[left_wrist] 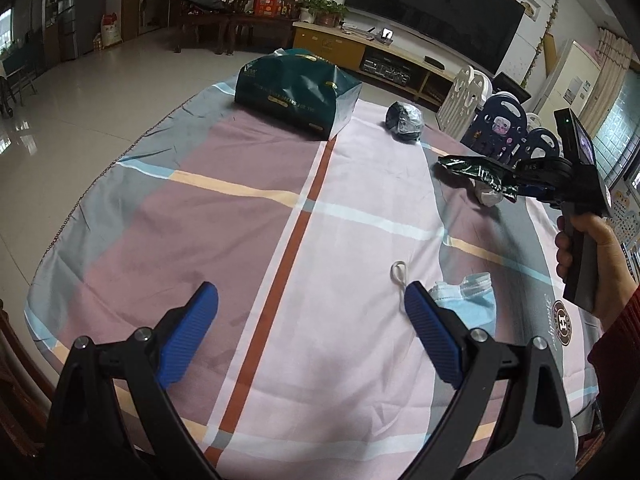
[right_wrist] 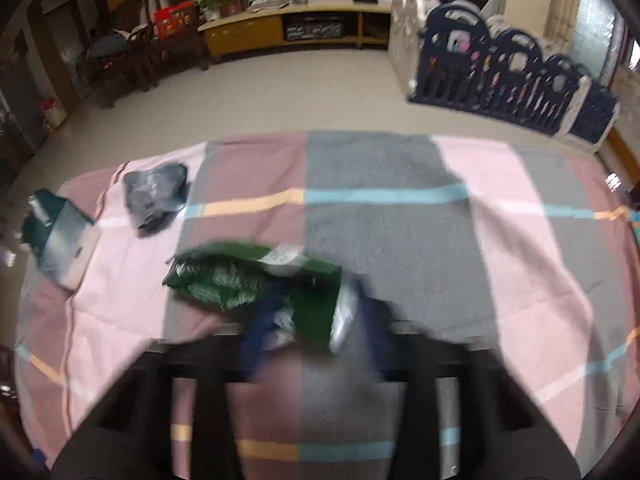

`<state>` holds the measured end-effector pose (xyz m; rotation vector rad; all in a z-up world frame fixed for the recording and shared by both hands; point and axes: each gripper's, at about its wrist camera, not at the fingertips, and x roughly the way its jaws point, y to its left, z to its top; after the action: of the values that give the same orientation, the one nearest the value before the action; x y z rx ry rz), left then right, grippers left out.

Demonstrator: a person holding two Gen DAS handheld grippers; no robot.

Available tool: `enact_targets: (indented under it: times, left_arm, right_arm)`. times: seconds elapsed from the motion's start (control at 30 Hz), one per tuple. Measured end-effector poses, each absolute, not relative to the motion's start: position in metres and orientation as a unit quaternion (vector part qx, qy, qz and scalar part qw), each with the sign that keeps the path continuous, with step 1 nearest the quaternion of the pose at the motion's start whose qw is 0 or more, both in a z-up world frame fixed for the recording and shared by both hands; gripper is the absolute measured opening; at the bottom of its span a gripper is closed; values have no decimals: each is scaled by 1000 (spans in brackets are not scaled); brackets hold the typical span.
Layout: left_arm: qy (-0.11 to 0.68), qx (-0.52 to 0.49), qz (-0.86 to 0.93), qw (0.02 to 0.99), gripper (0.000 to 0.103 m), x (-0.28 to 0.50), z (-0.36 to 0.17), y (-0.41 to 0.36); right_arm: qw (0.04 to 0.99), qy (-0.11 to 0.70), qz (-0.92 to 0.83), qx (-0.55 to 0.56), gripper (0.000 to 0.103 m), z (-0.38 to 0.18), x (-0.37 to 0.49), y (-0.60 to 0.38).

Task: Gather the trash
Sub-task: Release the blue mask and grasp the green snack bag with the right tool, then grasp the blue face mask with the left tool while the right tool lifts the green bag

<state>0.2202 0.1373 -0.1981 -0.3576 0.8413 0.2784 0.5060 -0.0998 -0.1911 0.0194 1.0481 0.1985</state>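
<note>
Table [left_wrist: 120,216] surface: round, draped in a smooth woven cloth of pink, mauve and grey blocks with cream, pale blue and rust stripes; light creases only. The cloth's stitched hem follows the curved left edge, with glossy tiled floor beyond.

Left gripper [left_wrist: 311,334]: black plastic arms, ribbed blue pads, jaws spread wide with nothing between them, hovering over bare cloth near the front edge. The broad middle of the table ahead of it is unobstructed.

Far side, left of centre: a dark green glossy paper bag [left_wrist: 296,92] with gold print, boxy, lying on its side. To its right, apart from it, a crumpled dark plastic bundle [left_wrist: 405,122], roughly ball-shaped and shiny.

Front right: a pale blue pleated face mask [left_wrist: 466,298], soft and flat, its white ear loop trailing on the cloth just beside the left gripper's right pad.

Right side: right gripper [right_wrist: 316,312], held in a hand [left_wrist: 586,248] with a red knitted sleeve, is clamped on a crinkled green foil wrapper [right_wrist: 240,276]. The wrapper is raised clear of the table and projects leftward from the jaws. The right wrist view is motion-blurred. A crumpled white scrap [left_wrist: 489,196] lies beneath the gripper, near the right edge.
</note>
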Motion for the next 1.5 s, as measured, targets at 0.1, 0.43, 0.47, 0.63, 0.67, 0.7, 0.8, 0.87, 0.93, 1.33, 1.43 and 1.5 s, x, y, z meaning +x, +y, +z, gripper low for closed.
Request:
enact_targets:
  times: [0.1,0.43,0.47,0.63,0.67,0.7,0.8,0.87,0.93,1.33,1.43,1.5]
  left_arm:
    - [404,-174,135,888,94,219,-198,137]
    - [395,-182,139,890,94,215,-196,139]
    - [395,-181,138,890,94,215,-196,139]
    - [398,-181,131,890,94,216,-197,134]
    - [398,-180,131,890,94,216,-197,134]
    - [398,-177,130,891,94,216,-197,133]
    - [403,-169,119,892,94,218,-198,129]
    - [413,-163,100,891,94,222,-200,125]
    - [423,-162,70,889,94,225,-202,118]
    - [438,-144,-42,886,94,251,-201,69]
    - [467,-111,-48,876,94,280,-208,45]
    - [479,-86,-47,873,94,295,-215,31]
  right_arm:
    - [861,495,118,7,3,-184,475,-98]
    - [839,521,119,101,3,-169,300,-146]
    - [834,532,113,93,6,-173,284,-147]
    - [843,527,91,51,80,-176,248,-150]
    - [850,518,83,44,80,-174,249,-150]
    - [852,516,80,41,80,-174,255,-149]
    - [847,521,94,41,80,-180,278,-142]
    - [840,531,111,26,80,-189,291,-128]
    - [830,545,119,4,79,-204,301,-113]
    - [850,497,102,141,14,-174,250,-160]
    - [865,468,84,163,14,-153,229,-180]
    - [869,457,75,172,14,-144,217,-189]
